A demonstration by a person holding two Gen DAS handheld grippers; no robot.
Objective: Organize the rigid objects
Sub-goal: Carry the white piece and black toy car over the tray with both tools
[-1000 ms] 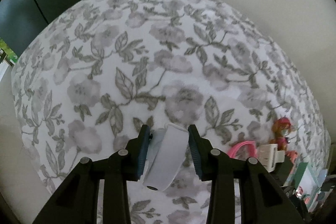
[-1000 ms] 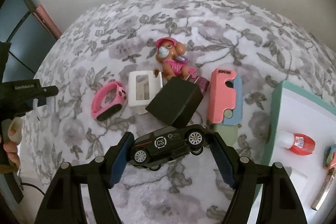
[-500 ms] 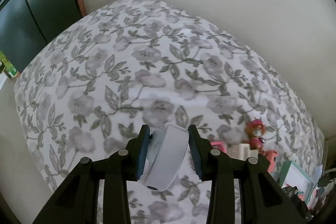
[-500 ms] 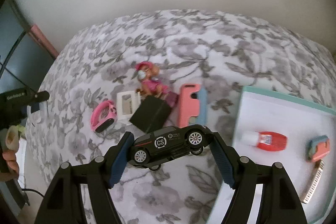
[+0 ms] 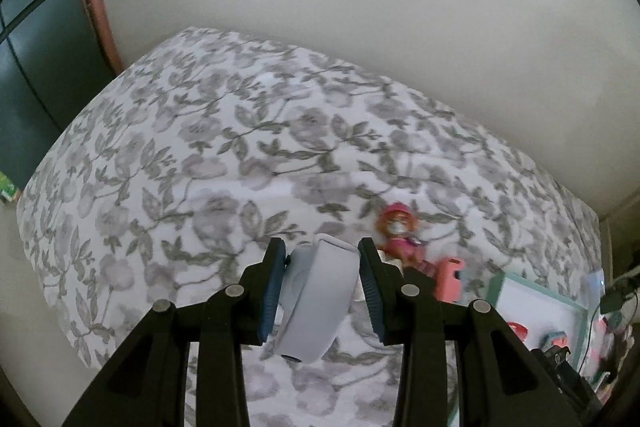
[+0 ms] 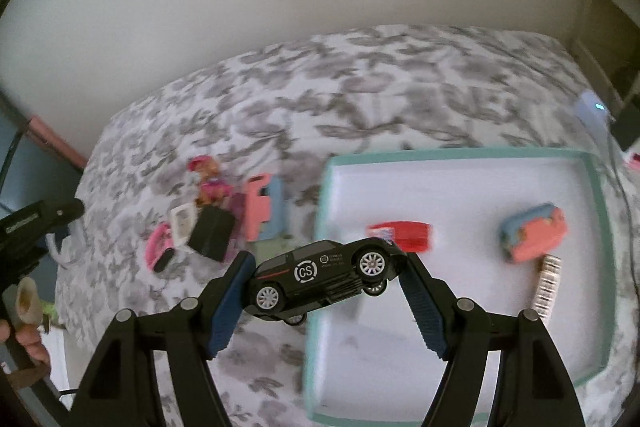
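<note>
Over the tray's near edge, both hand-held grippers are carrying toys toward it.

Between the pads of the right hand-held gripper [image 6: 324, 281] a black car [image 6: 320, 273] is hanging, clamped nose to tail and tilted nose-down, partly over the teal tray [image 6: 596, 211] and partly over the flowered bed [image 6: 360, 83]. To do this well, it should be travelling further over bare tray floor, clear of the red bottle [image 6: 404, 235] and pink-blue block [image 6: 534, 237], and lowering before letting go so the wheels are not rolling. The left hand-held gripper [image 5: 322, 291] is clenching a pale grey device [image 5: 320, 303] above the bed, left of the tray. Both are pointing steeply downward, pitched forward.
</note>
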